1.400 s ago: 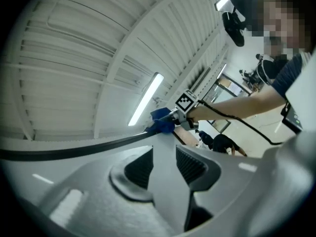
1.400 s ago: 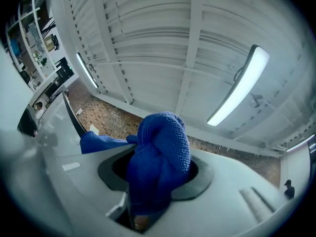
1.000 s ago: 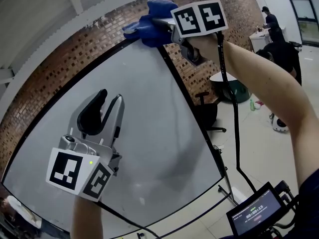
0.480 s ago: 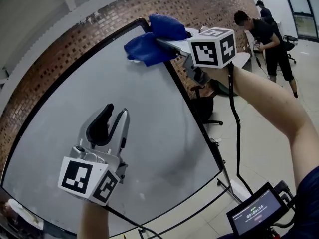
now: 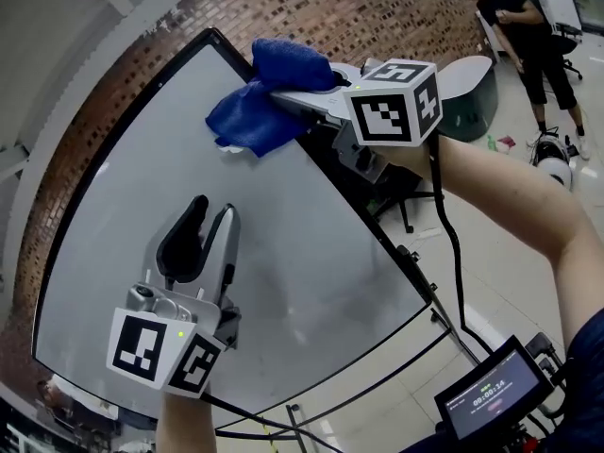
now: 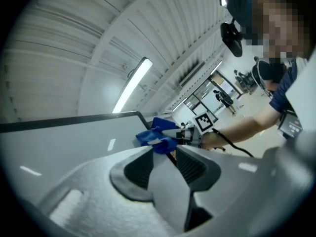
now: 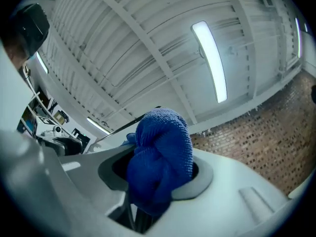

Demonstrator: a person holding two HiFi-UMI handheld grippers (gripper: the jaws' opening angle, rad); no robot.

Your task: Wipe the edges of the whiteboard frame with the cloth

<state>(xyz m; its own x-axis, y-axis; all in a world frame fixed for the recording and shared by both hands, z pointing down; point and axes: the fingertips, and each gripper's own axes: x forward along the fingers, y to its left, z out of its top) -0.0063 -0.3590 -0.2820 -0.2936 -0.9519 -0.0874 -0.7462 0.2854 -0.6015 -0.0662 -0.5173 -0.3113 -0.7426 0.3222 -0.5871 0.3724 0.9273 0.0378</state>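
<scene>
Blue cloth (image 5: 257,111) clamped in right gripper (image 5: 288,97) fingers at the whiteboard frame (image 5: 406,264); left gripper (image 5: 212,213) fingers clenched, empty.

— What is the right gripper (image 7: 157,174) gripping?
— It is clamping a bunched blue terry cloth (image 7: 163,152) between its grey jaws, and the cloth is bulging up above them.
— And behind?
— A long white ceiling light (image 7: 210,60) is glowing overhead, and a red brick wall (image 7: 261,142) is showing at the right.
</scene>
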